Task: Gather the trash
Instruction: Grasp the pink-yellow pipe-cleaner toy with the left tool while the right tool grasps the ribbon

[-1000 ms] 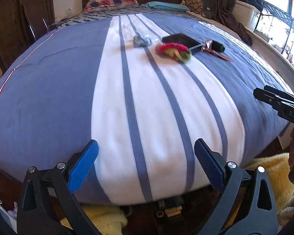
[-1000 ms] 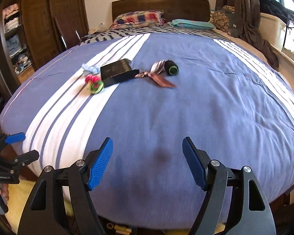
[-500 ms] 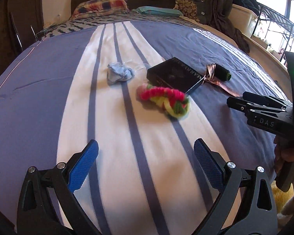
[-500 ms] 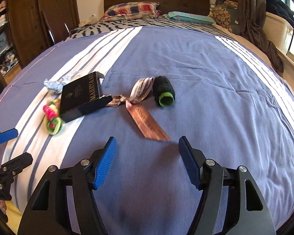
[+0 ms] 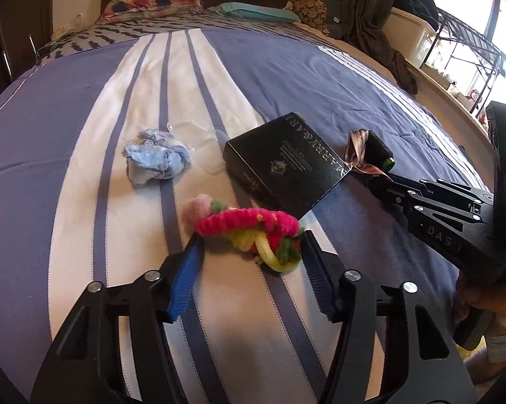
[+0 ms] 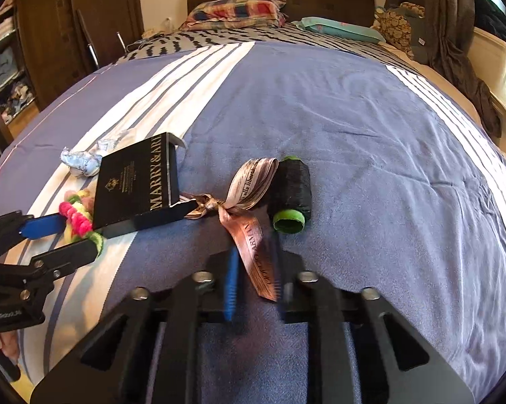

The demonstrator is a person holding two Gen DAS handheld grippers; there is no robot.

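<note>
Trash lies on a striped bed: a pink, yellow and green pipe-cleaner tangle (image 5: 253, 232), a black box (image 5: 286, 165), a crumpled blue wad (image 5: 155, 160), a brown ribbon (image 6: 249, 215) and a black spool with a green core (image 6: 291, 195). My left gripper (image 5: 251, 242) has its fingers close on both sides of the tangle, touching its ends. My right gripper (image 6: 254, 269) has narrowed around the ribbon's tail end, its right finger blurred. The tangle (image 6: 77, 217) and the left gripper (image 6: 67, 239) also show in the right wrist view.
The blue and white bedspread (image 5: 84, 134) fills both views. Pillows (image 6: 236, 11) and a headboard are at the far end. A wardrobe (image 6: 67, 27) stands left, a curtain and window shelf (image 5: 454, 54) right. The right gripper's body (image 5: 448, 215) sits near the box.
Both grippers moved forward over the bed to the trash. The left jaws narrowed around the pipe-cleaner tangle. The right jaws narrowed around the ribbon tail.
</note>
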